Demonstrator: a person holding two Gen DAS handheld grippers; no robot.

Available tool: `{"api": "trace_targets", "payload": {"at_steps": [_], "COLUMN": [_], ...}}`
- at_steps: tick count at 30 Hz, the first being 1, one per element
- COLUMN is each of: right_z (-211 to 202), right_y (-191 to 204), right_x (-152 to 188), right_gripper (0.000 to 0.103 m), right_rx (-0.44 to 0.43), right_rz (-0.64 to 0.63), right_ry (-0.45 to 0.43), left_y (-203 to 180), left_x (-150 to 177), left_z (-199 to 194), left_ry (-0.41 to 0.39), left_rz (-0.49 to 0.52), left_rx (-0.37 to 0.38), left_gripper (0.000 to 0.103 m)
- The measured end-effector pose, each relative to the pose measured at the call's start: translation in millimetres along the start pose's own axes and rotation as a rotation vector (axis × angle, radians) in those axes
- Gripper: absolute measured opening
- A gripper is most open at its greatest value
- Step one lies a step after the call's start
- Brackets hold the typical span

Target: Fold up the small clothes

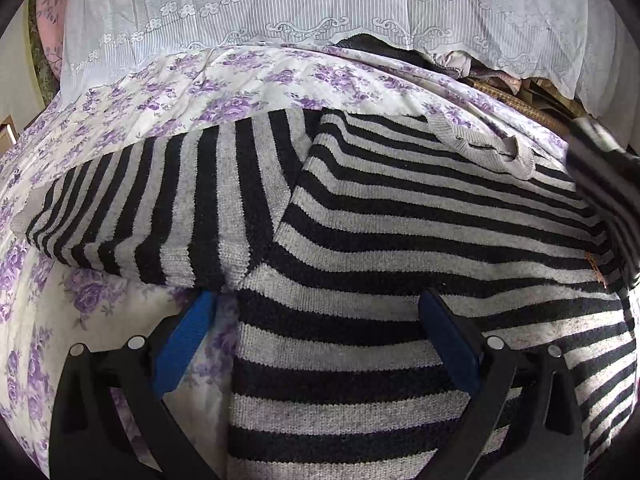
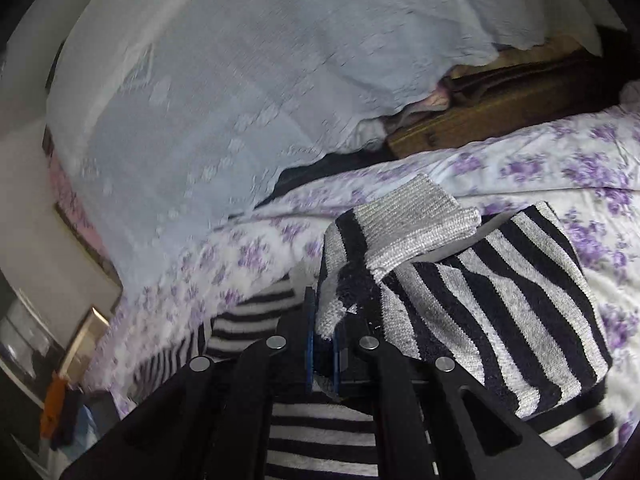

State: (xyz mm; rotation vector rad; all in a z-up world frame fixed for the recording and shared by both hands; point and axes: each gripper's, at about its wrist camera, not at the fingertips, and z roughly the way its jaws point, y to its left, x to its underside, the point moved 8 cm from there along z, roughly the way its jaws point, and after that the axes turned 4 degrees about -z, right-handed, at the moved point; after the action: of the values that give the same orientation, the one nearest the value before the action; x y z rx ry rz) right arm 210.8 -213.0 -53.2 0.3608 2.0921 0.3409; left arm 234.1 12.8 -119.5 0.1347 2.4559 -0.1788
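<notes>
A black-and-grey striped sweater [image 1: 400, 240] lies flat on a floral bedsheet [image 1: 200, 84], filling the centre and right of the left wrist view, one sleeve [image 1: 160, 208] stretched toward the left of the frame and its grey neckline [image 1: 492, 148] at upper right. The left gripper [image 1: 318, 300] sits at the bottom with its blue fingers [image 1: 188, 332] spread wide and released, one over the sheet, one over the sweater's body. In the right wrist view, the right gripper [image 2: 322, 344] is clenched on the other sleeve [image 2: 460, 276], lifted at centre right with its grey cuff [image 2: 416, 224] uppermost. A white lace curtain [image 1: 320, 0] hangs across the top.
</notes>
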Motion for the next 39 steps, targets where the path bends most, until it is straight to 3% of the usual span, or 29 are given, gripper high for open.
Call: {"api": "trace_targets", "payload": {"at_steps": [3, 5, 10, 13, 16, 18, 20, 23, 29, 31, 35, 37, 39], "right_z": [33.0, 55.1, 28.7, -17.2, -46.0, -45.6, -33.2, -30.7, -47.5, -49.6, -56.7, -55.8, -56.9], "right_y": [16.8, 17.1, 17.1, 3.5, -35.3, -78.8, -115.8, -140.6, -150.1, -153.9, -157.6, -155.4, -153.6], "right_x": [31.9, 60.2, 57.7, 37.8, 21.5, 21.9, 35.9, 43.6, 31.2, 27.6, 17.4, 12.4, 3.5], "right_gripper": [0.013, 0.029, 0.057, 0.058, 0.06, 0.06, 0.06, 0.058, 0.058, 0.058, 0.058, 0.058, 0.058], "right_rx": [0.055, 0.062, 0.019, -0.009, 0.053, 0.141, 0.17, 0.059, 0.015, 0.004, 0.003, 0.004, 0.005], "right_rz": [-0.152, -0.21, -0.25, -0.273, -0.238, -0.195, -0.124, 0.021, 0.087, 0.121, 0.142, 0.141, 0.134], "right_ry": [0.13, 0.268, 0.272, 0.183, 0.1, 0.119, 0.181, 0.16, 0.092, 0.082, 0.052, 0.045, 0.034], "left_y": [0.1, 0.8, 0.8, 0.7, -6.9, -20.6, -35.8, -57.5, -71.6, -81.5, -99.1, -103.3, -102.5], "left_x": [0.3, 0.5, 0.3, -3.3, -10.4, -11.5, -9.4, -9.3, -17.6, -20.0, -23.9, -28.7, -38.0], "left_z": [0.1, 1.1, -0.7, -13.1, -26.8, -29.0, -23.7, -2.2, 24.5, 24.8, 23.6, 23.4, 18.5], "left_ry": [0.001, 0.003, -0.001, -0.025, -0.037, -0.006, 0.044, 0.129, 0.185, 0.183, 0.193, 0.175, 0.131], "left_rz": [-0.001, -0.003, -0.005, -0.016, -0.029, -0.038, -0.022, 0.016, -0.05, -0.028, 0.003, 0.016, 0.028], "left_rx": [0.001, 0.004, 0.013, 0.052, 0.123, 0.187, 0.221, 0.218, 0.251, 0.268, 0.315, 0.301, 0.285], "left_gripper": [0.099, 0.099, 0.099, 0.099, 0.099, 0.099, 0.098, 0.099, 0.096, 0.071, 0.041, 0.013, 0.004]}}
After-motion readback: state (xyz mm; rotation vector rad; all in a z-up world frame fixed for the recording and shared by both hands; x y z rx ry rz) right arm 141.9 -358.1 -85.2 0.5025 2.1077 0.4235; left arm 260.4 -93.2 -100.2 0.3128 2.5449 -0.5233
